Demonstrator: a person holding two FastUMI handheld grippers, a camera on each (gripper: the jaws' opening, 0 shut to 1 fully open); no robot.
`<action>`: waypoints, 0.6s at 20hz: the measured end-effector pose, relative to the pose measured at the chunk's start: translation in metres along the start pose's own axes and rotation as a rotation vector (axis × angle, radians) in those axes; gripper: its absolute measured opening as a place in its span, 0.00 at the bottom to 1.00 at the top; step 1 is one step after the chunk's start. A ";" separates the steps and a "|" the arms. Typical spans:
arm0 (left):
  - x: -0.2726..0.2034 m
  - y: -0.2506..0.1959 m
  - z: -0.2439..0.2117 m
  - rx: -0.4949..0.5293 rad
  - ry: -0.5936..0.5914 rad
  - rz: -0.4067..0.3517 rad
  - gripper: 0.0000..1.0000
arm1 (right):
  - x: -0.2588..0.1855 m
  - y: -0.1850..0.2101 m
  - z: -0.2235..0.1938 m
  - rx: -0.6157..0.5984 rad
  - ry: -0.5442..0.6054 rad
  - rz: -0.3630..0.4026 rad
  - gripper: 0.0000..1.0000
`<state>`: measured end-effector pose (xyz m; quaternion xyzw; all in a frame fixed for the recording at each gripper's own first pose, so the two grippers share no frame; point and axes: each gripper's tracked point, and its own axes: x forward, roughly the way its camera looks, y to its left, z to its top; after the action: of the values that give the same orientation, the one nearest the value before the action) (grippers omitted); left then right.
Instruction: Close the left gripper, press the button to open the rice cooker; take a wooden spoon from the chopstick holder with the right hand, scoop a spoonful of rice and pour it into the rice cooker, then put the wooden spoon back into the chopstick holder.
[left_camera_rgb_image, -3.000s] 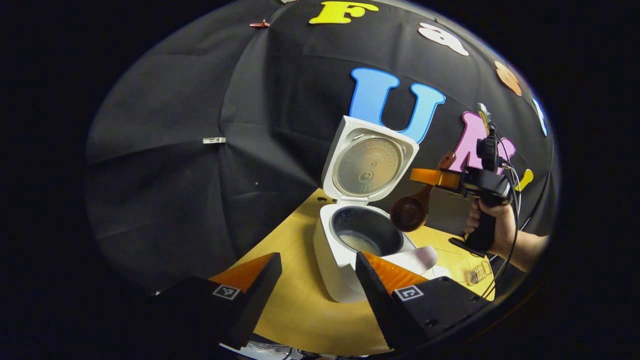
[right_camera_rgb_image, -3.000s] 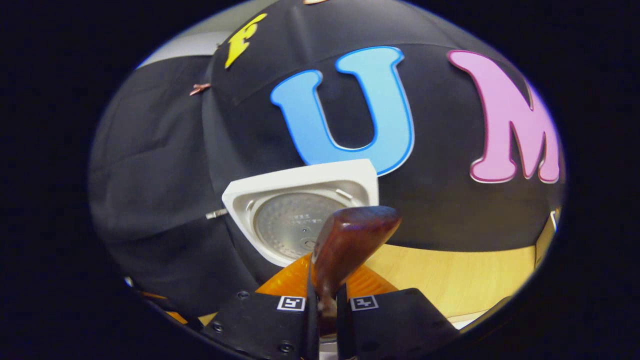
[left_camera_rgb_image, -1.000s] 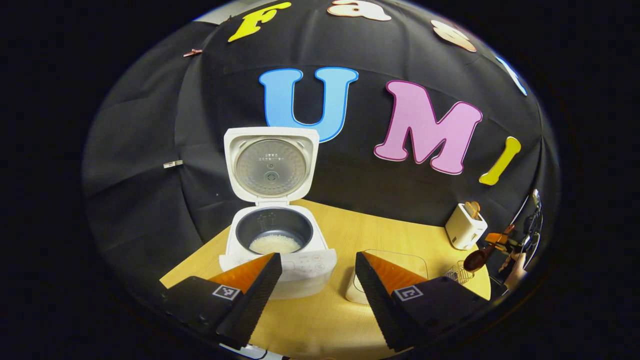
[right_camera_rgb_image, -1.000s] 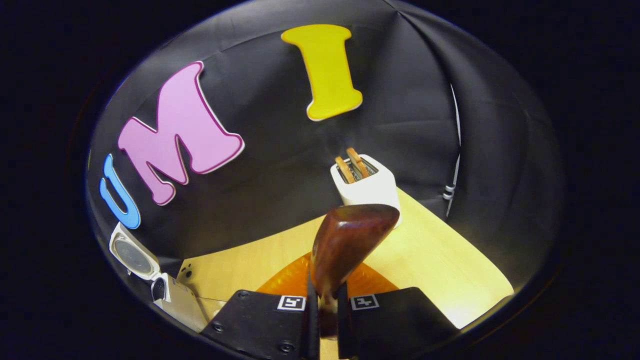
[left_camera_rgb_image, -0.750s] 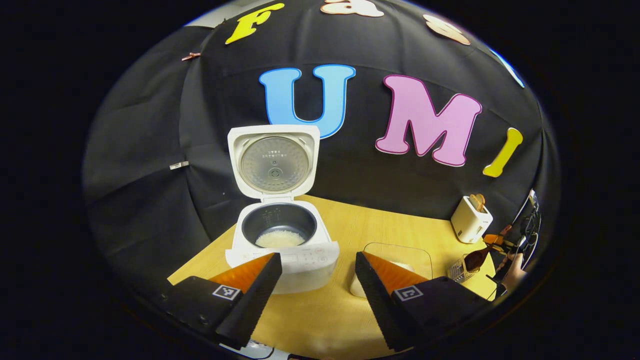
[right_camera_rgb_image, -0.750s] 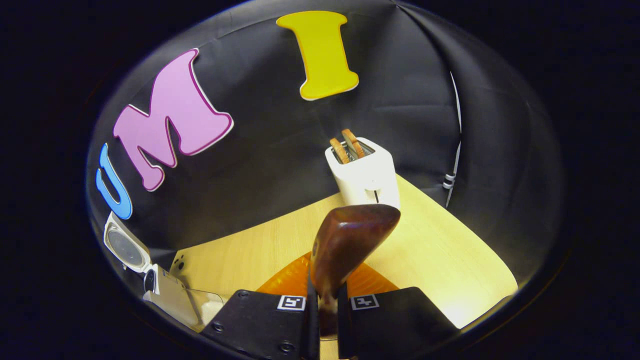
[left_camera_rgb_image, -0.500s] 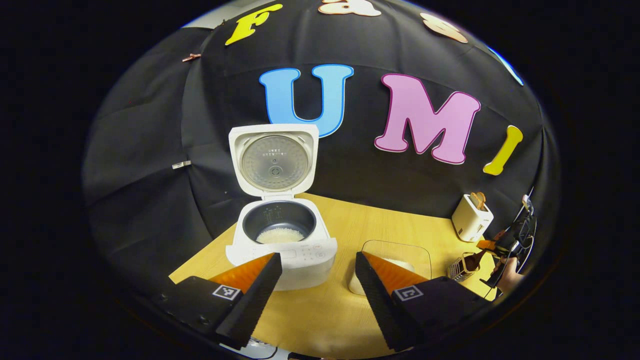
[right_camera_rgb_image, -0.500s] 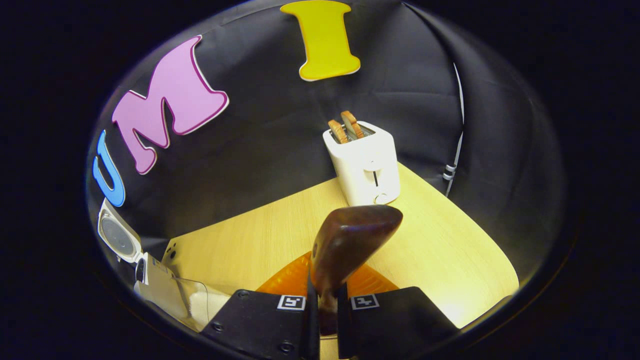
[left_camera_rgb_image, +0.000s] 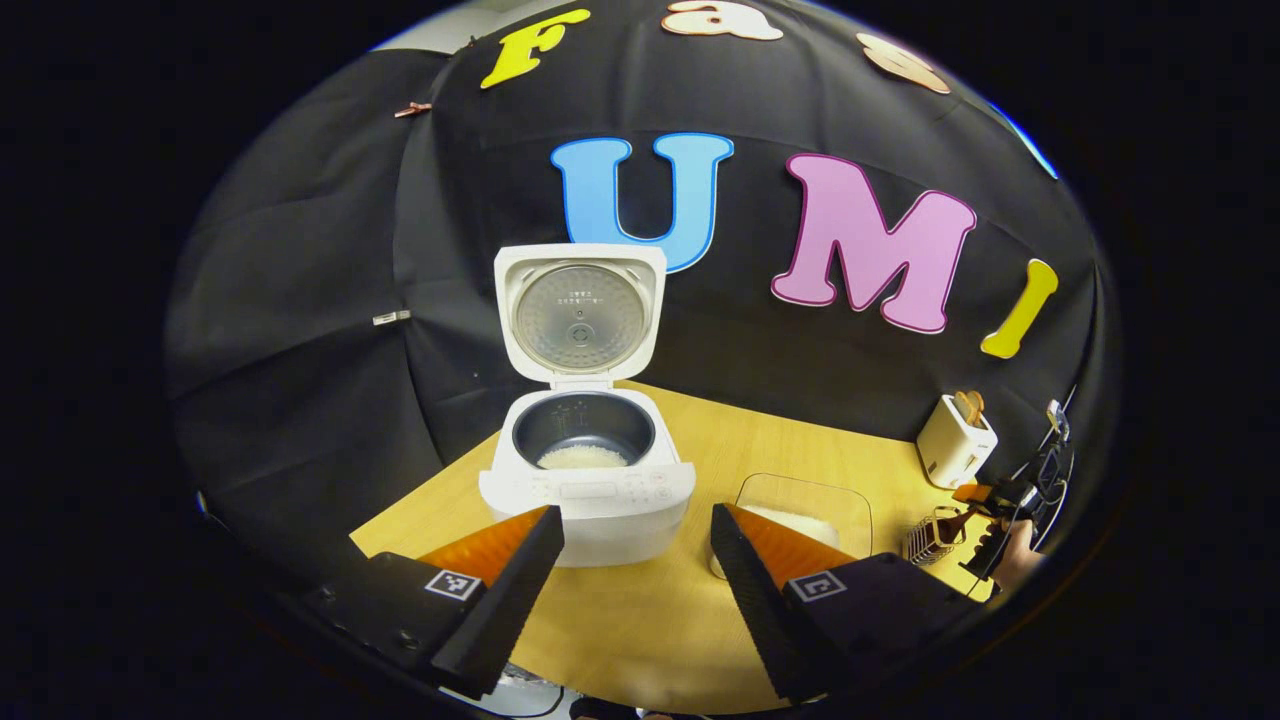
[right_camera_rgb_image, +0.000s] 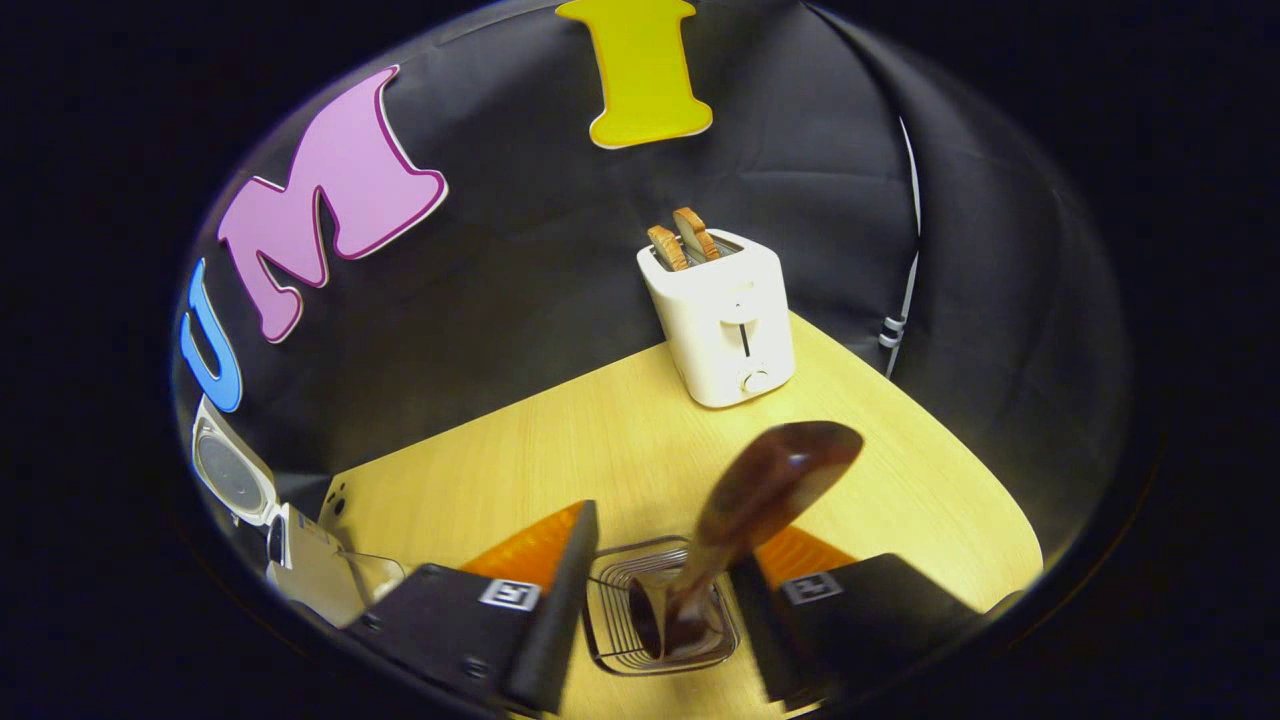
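At the far right edge of the left gripper view, the right gripper (left_camera_rgb_image: 985, 498) and the hand (left_camera_rgb_image: 1015, 568) holding it are small and partly cut off, hard to make out beside the wire chopstick holder (left_camera_rgb_image: 925, 538). The right gripper view is clearer: the wooden spoon (right_camera_rgb_image: 745, 520) stands handle-down in the chopstick holder (right_camera_rgb_image: 610, 620), leaning right against one finger, its bowl tilted up toward the white toaster (right_camera_rgb_image: 722, 318). The right gripper (right_camera_rgb_image: 660, 600) is spread wide, released, fingers straddling the holder. The left gripper (left_camera_rgb_image: 635, 570) hangs open, gripping nothing, above the wooden table (left_camera_rgb_image: 650, 630). Ahead of it the rice cooker (left_camera_rgb_image: 588, 480) sits lid-up with rice in its pot, a clear rice container (left_camera_rgb_image: 805, 510) just to its right
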<state>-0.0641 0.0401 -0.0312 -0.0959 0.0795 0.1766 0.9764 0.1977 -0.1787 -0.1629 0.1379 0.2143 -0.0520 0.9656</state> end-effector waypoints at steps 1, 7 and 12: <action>0.001 0.002 0.004 0.003 -0.008 -0.001 0.96 | -0.005 0.000 0.002 0.002 -0.006 0.002 1.00; 0.022 0.020 0.047 0.032 -0.095 -0.034 0.95 | -0.055 -0.007 0.009 0.065 -0.047 -0.053 0.99; 0.050 0.045 0.106 0.020 -0.192 -0.064 0.95 | -0.111 -0.030 0.001 0.101 -0.109 -0.159 0.98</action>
<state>-0.0208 0.1205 0.0552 -0.0711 -0.0158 0.1530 0.9855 0.0935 -0.2033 -0.1215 0.1658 0.1690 -0.1466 0.9604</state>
